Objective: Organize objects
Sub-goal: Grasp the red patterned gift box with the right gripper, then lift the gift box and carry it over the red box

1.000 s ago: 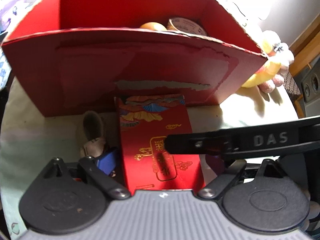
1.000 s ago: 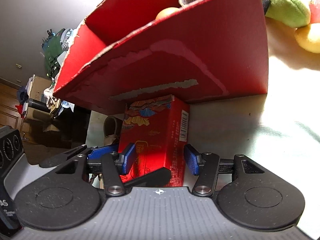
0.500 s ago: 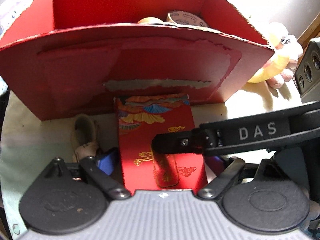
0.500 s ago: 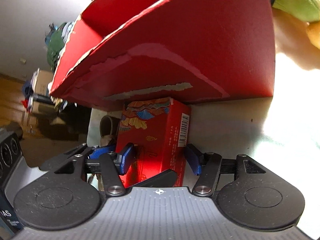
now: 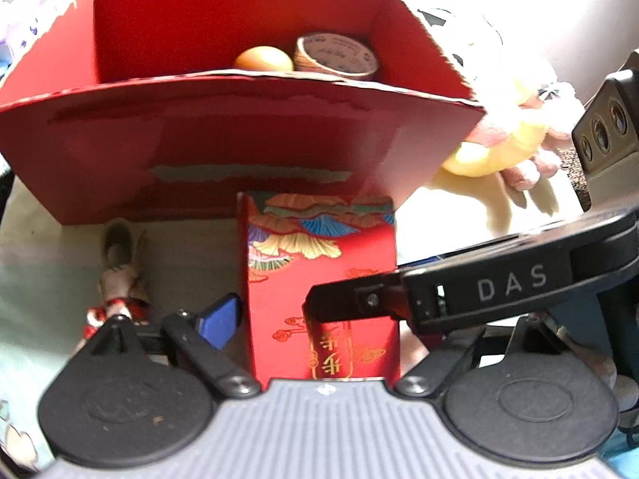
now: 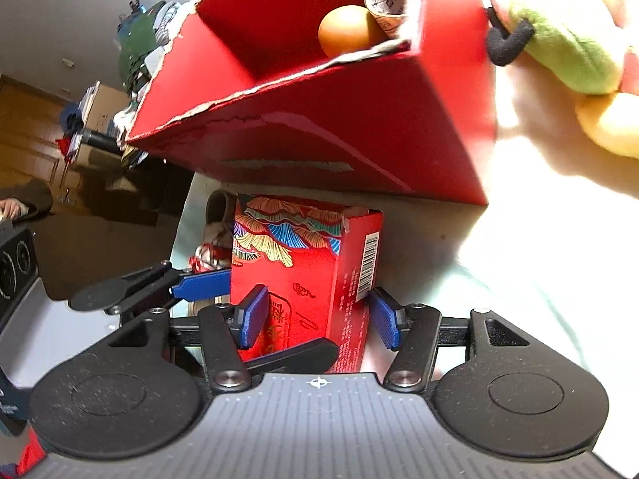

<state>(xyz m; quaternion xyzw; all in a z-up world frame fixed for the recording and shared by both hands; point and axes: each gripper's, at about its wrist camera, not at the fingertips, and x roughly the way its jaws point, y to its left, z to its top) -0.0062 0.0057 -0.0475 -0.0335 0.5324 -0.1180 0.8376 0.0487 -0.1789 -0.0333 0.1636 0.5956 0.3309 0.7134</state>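
right wrist view: the right tool [image 6: 317, 319] was seen spread around a decorated red box [image 6: 303, 275], its blue pads [image 6: 251, 315] just beside the box's sides, contact not clear. in the left wrist view, the left tool [image 5: 315, 319] was seen released around the same box [image 5: 319, 279], one blue pad [image 5: 219, 319] beside its left edge, the other hidden. a small figurine [image 5: 120, 283] lay on the desk [image 5: 48, 271] nearby. behind, a large open red carton [image 5: 239, 135] held an orange ball [image 5: 263, 59] and a tape roll [image 5: 337, 56]. a plush toy [image 6: 567, 48] lay beyond.
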